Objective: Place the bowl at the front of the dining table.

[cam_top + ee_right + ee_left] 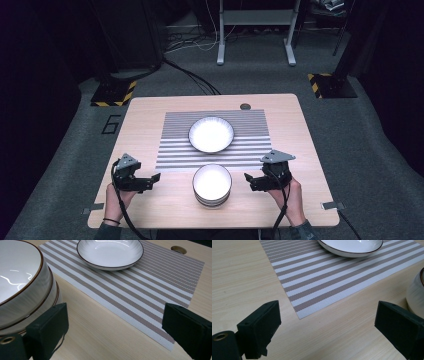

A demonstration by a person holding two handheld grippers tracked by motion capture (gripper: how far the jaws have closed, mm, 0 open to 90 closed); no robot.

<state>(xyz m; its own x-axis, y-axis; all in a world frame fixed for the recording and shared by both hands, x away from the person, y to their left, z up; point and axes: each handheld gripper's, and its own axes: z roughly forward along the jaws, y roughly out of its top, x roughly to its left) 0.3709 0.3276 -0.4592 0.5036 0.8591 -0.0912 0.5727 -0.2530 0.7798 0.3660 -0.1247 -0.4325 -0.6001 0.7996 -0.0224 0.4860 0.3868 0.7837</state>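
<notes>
Beside stacked bowls point(212, 185), L gripper point(148, 182) & R gripper point(254, 181), jaws spread; stack layers clear via R gripper view.

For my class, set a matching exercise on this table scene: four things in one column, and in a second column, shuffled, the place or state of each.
Things:
1. shallow bowl
2. stack of bowls
3. left tool
4. round hole

Places or states:
A. on bare wood near the table's front edge, between the two tools
B. in the tabletop beyond the striped mat's far edge
C. on the striped mat
D. jaws open, holding nothing, left of the stack

Pairs: 1-C, 2-A, 3-D, 4-B
</notes>
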